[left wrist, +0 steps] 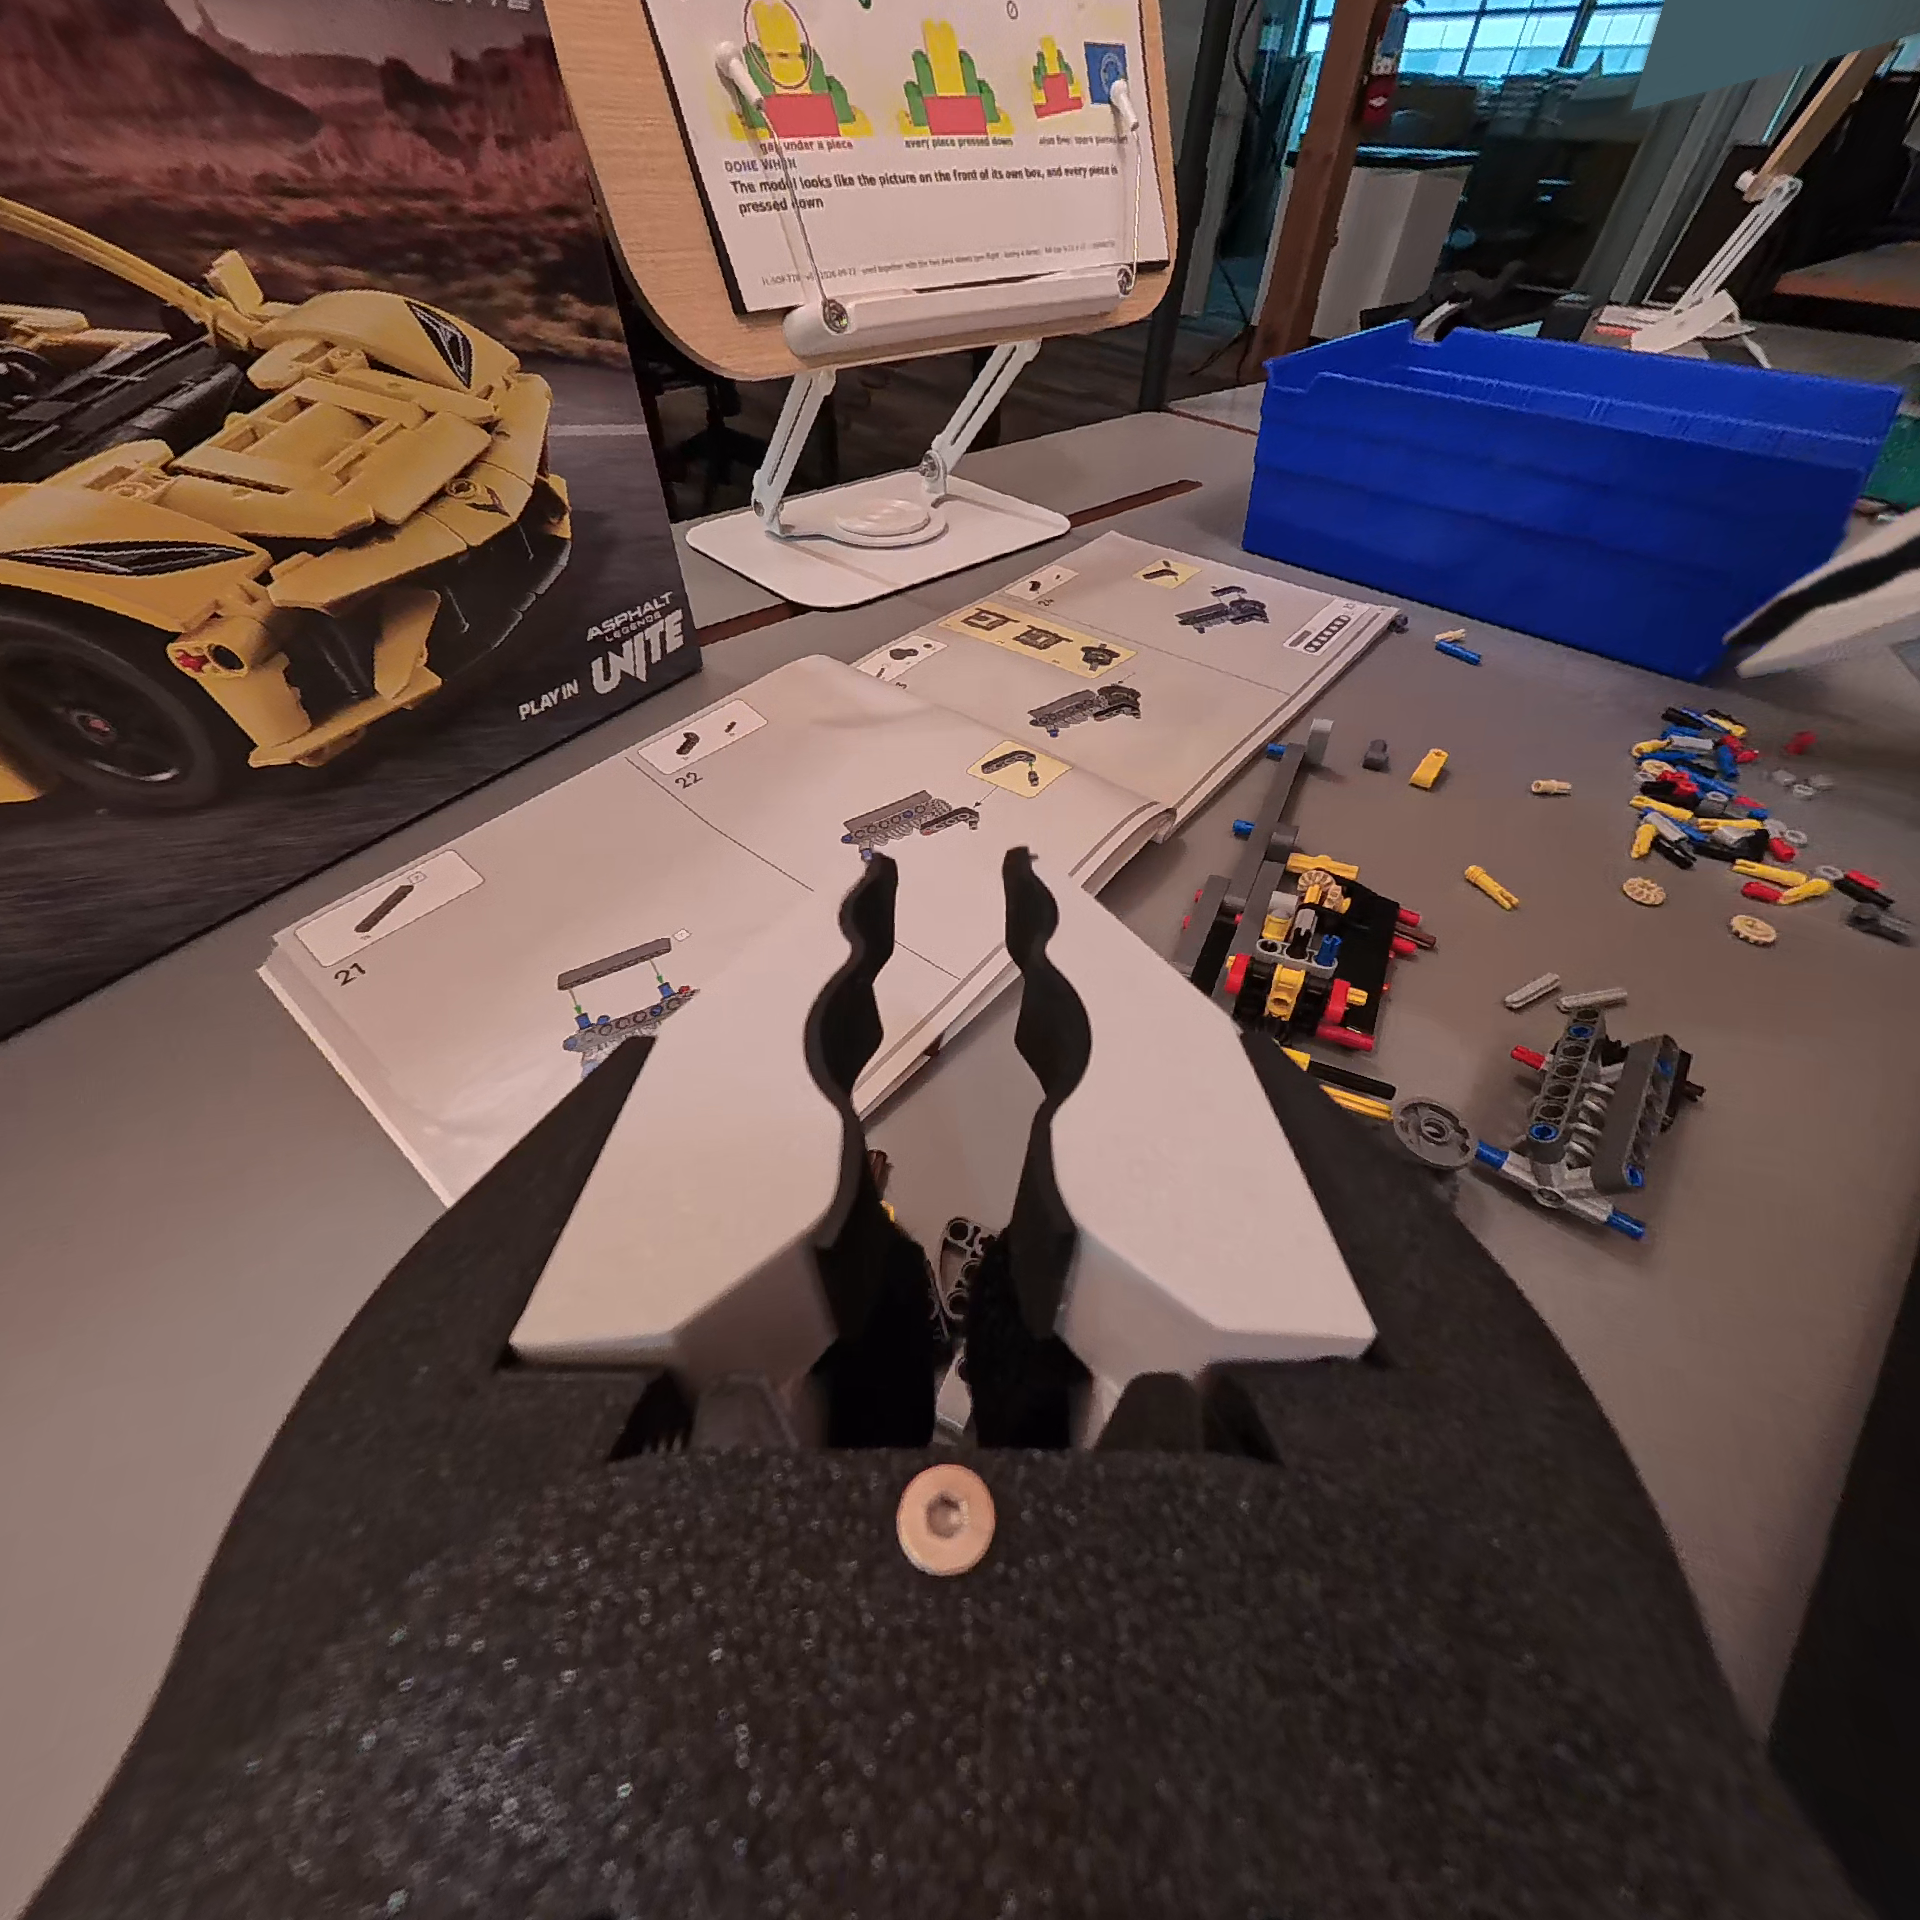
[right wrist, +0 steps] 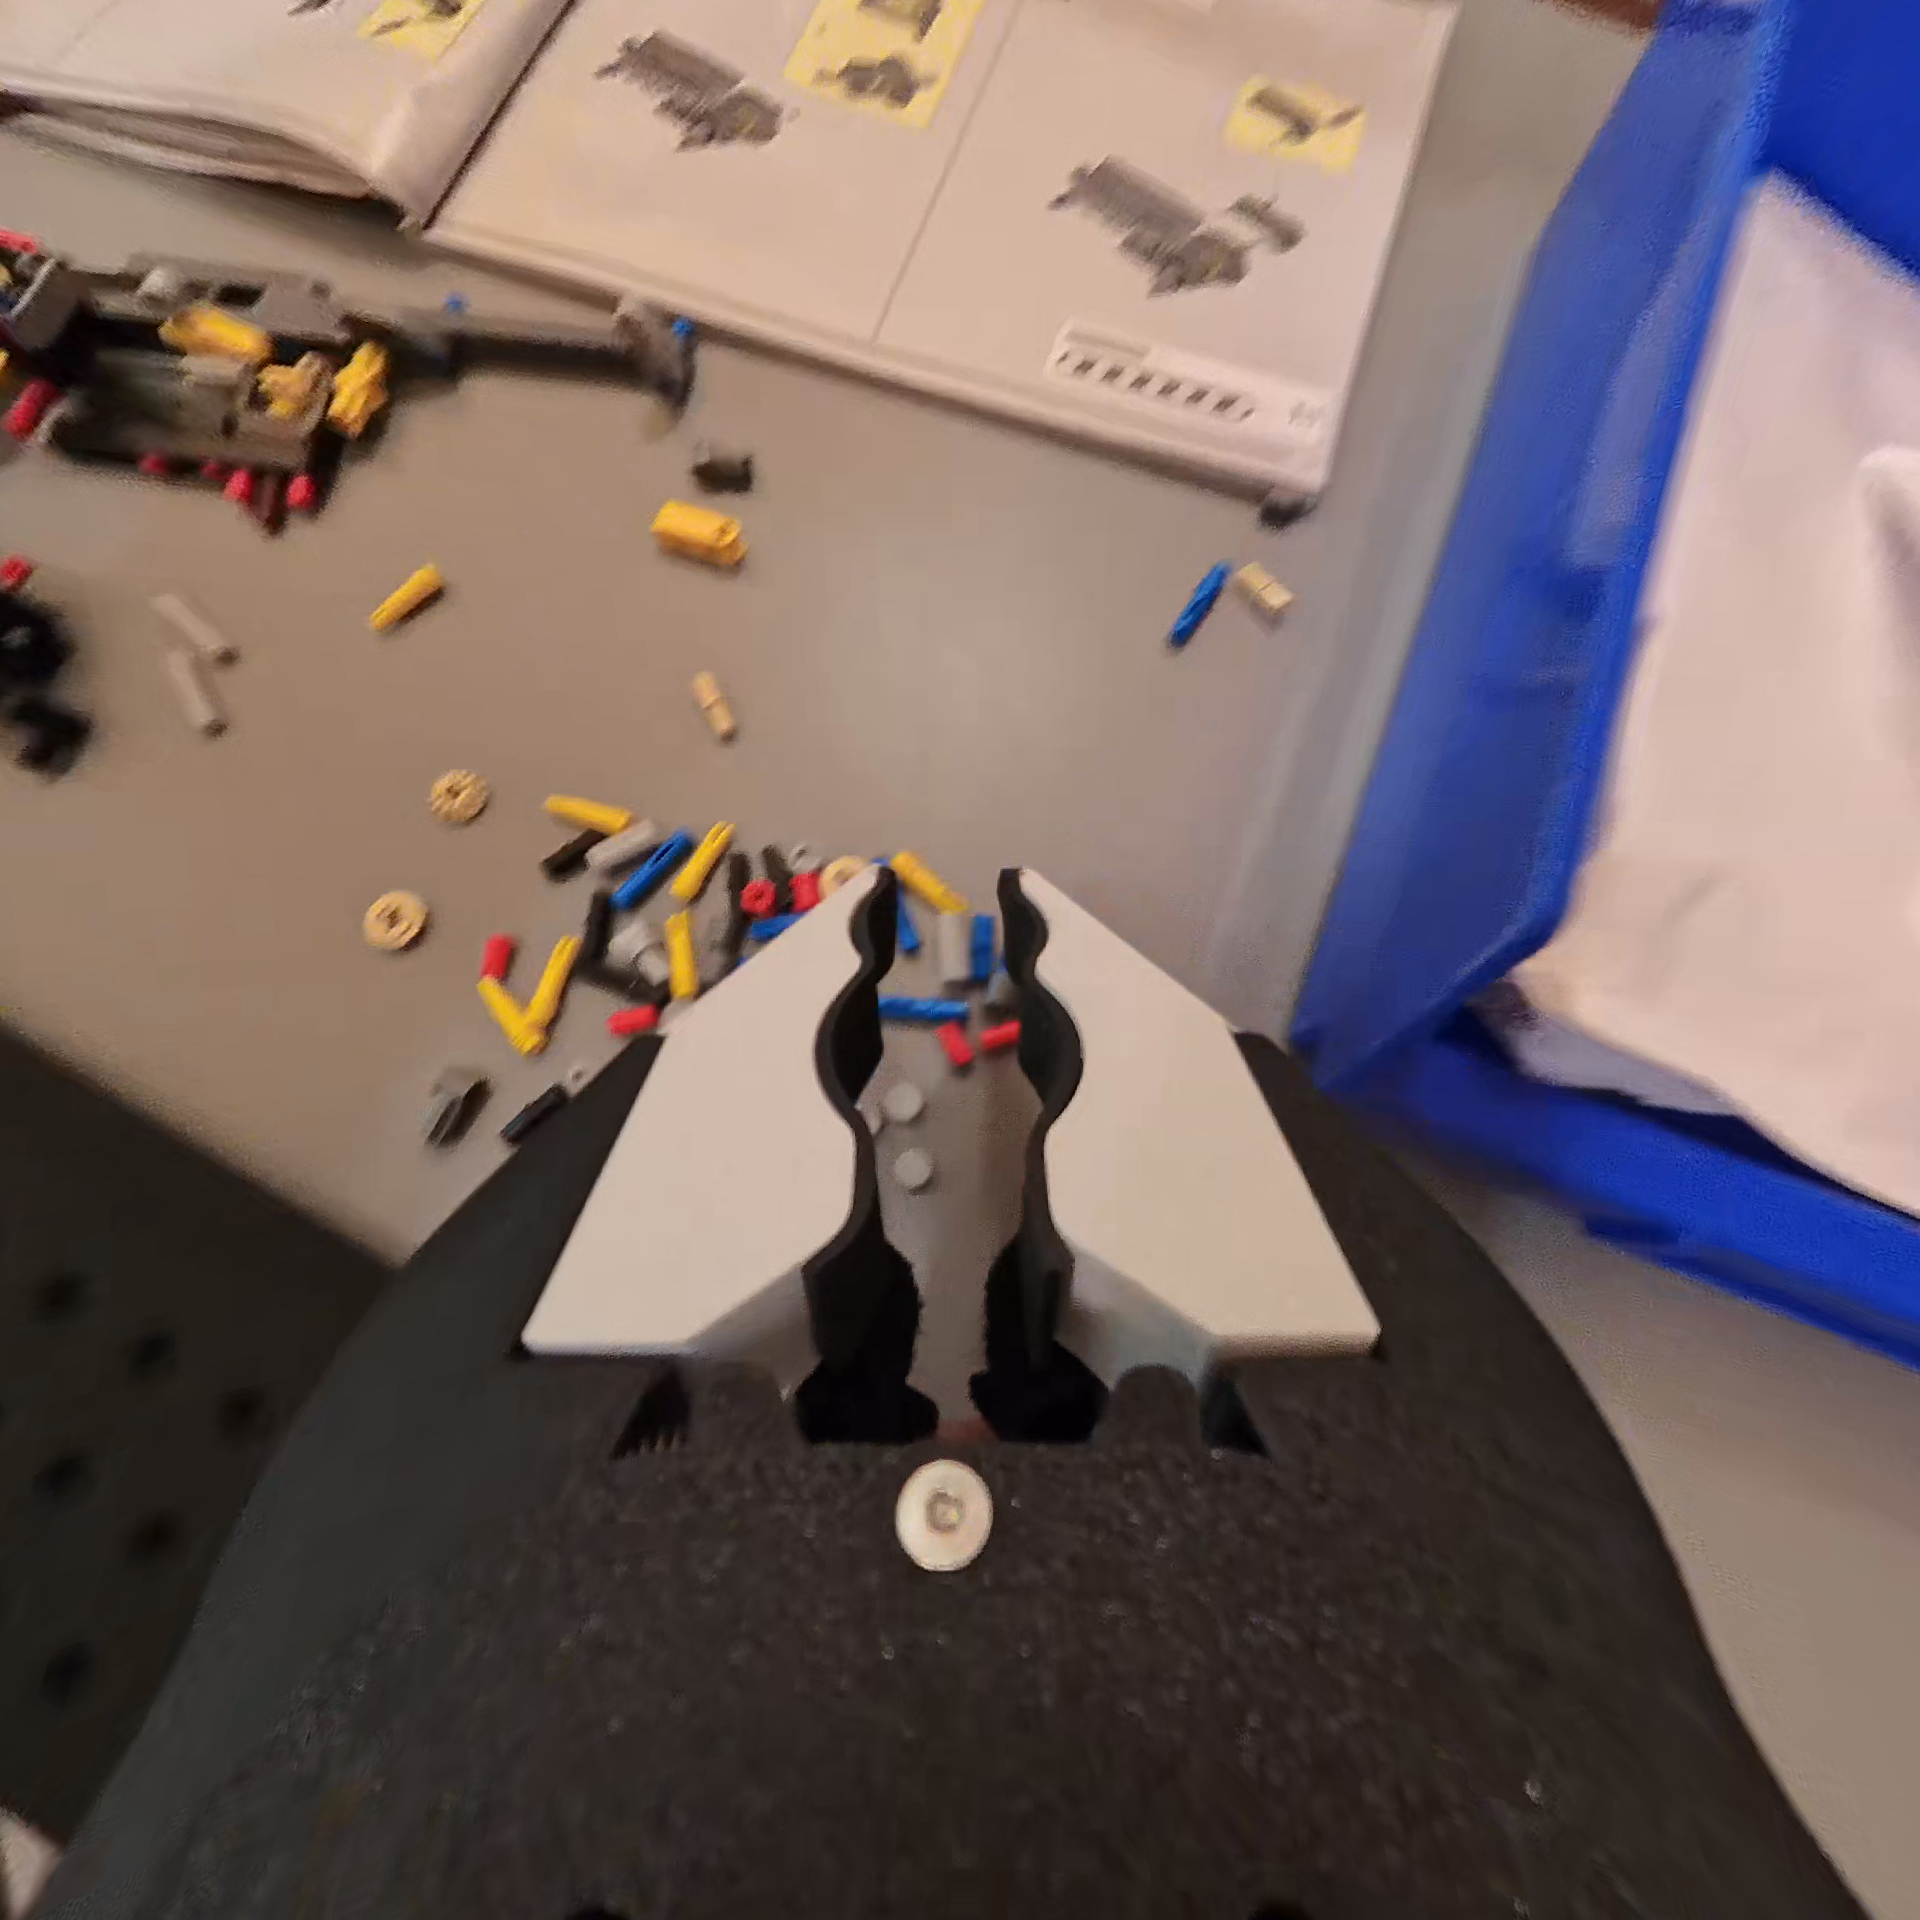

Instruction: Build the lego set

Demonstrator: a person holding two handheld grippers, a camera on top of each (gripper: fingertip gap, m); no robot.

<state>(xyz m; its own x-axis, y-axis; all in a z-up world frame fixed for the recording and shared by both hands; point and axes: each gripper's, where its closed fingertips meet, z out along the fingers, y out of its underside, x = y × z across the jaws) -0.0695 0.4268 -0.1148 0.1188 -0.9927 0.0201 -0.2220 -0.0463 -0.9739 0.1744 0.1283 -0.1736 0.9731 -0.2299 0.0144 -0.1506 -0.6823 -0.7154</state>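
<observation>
left wrist: low, looks across the table [left wrist: 1039,1164] at the booklet [left wrist: 727,831] | right wrist: close, looks down at loose pieces [right wrist: 727,935] | shared: booklet, blue bin [left wrist: 1558,488]

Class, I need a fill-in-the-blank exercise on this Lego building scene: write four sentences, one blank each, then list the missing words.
1. The bin at the table's far right is coloured ____.
2. The open instruction booklet lies flat on the ____.
3. The car pictured on the box is coloured ____.
4. The right gripper hangs over a pile of loose ____, with both its jaws apart and empty.

Missing words: blue; table; yellow; pieces
</observation>
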